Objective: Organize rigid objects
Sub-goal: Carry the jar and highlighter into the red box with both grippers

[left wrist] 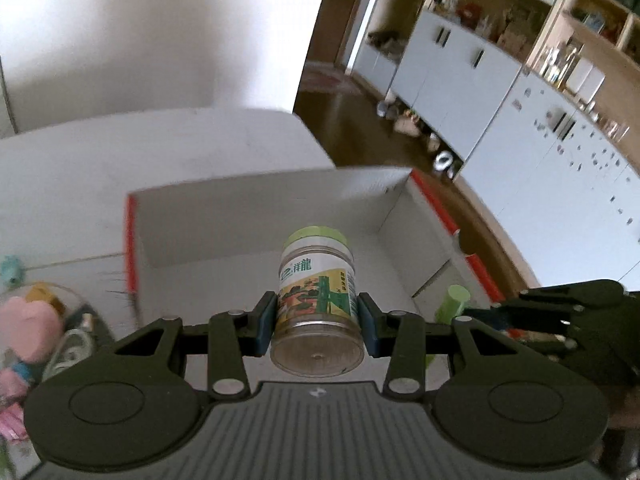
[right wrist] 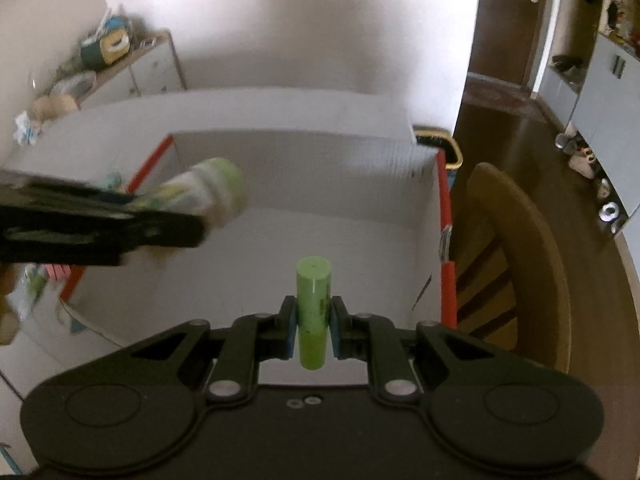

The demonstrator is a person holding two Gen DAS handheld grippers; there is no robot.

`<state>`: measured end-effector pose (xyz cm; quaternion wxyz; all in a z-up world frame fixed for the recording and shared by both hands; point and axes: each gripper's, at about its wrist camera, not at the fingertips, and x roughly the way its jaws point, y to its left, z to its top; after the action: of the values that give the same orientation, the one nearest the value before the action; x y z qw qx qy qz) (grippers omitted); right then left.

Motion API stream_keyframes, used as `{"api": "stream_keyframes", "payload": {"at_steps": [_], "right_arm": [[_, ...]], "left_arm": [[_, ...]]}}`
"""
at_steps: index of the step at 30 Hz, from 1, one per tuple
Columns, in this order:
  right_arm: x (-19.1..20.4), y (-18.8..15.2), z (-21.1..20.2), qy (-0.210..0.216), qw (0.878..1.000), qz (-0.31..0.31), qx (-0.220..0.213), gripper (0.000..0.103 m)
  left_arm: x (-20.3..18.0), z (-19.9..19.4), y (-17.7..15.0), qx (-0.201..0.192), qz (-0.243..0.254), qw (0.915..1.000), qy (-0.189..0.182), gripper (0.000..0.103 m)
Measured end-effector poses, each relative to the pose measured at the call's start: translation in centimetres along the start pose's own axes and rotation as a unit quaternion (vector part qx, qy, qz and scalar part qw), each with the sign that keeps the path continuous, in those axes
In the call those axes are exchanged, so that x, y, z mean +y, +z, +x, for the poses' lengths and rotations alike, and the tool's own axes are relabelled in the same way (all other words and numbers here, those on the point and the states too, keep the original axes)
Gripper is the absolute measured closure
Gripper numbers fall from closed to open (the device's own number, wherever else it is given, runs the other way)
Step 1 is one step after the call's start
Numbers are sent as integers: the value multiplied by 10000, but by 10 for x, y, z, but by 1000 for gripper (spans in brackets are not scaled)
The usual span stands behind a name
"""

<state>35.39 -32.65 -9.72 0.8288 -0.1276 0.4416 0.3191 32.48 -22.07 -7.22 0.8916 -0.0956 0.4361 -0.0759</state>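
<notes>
The left gripper [left wrist: 318, 322] is clamped on a clear jar [left wrist: 316, 304] with a pale green lid, held above the near-left part of the open white box [left wrist: 256, 220] on the desk [left wrist: 80, 184]. The right gripper [right wrist: 313, 328] pinches a green cylinder [right wrist: 313, 308] upright over the box's near-right corner
</notes>
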Motion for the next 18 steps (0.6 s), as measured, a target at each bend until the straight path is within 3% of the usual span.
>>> {"api": "stream_keyframes", "payload": {"at_steps": [9, 16, 18], "right_arm": [[3, 2, 36, 101, 9981, -231, 565, 88], [5, 5, 54, 103, 9963, -300, 804, 88], [3, 5, 58, 104, 9959, -271, 856, 88]], "left_arm": [[-8, 64, 4, 560, 41, 9984, -10, 61], [-6, 83, 8, 840, -36, 9964, -78, 61], [-5, 89, 8, 1124, -1, 9936, -105, 61]]}}
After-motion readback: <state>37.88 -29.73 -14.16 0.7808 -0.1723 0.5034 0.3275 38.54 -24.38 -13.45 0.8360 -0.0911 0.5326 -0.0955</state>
